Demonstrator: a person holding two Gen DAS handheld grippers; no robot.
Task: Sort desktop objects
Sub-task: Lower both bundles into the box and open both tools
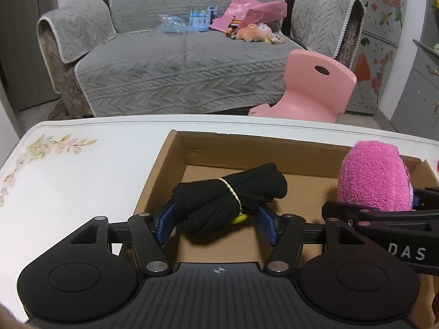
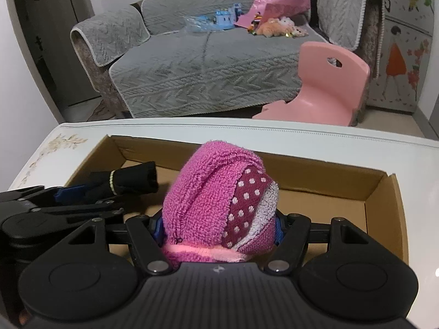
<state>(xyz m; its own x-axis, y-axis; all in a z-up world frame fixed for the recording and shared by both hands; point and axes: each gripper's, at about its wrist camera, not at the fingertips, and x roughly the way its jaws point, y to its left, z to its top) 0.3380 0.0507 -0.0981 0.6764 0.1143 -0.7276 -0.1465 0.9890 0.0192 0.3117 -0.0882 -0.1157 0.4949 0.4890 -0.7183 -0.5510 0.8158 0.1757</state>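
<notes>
Left claw (image 1: 216, 219) sits low in the box (image 1: 175, 148), blue pads (image 1: 166, 219) flanking the black roll (image 1: 230, 194); left pad touches the cloth, right pad shows a slight gap, so grip looks loosened and the roll sits on the box floor, tied with a pale band (image 1: 231, 192). Right claw (image 2: 219, 227) is clamped on the pink roll (image 2: 208, 192), held upright inside the box at 3 o'clock from the black roll. Box is on the white table (image 1: 82, 181); sofa (image 1: 170, 63) and pink chair (image 1: 315, 82) at 12 o'clock beyond.
</notes>
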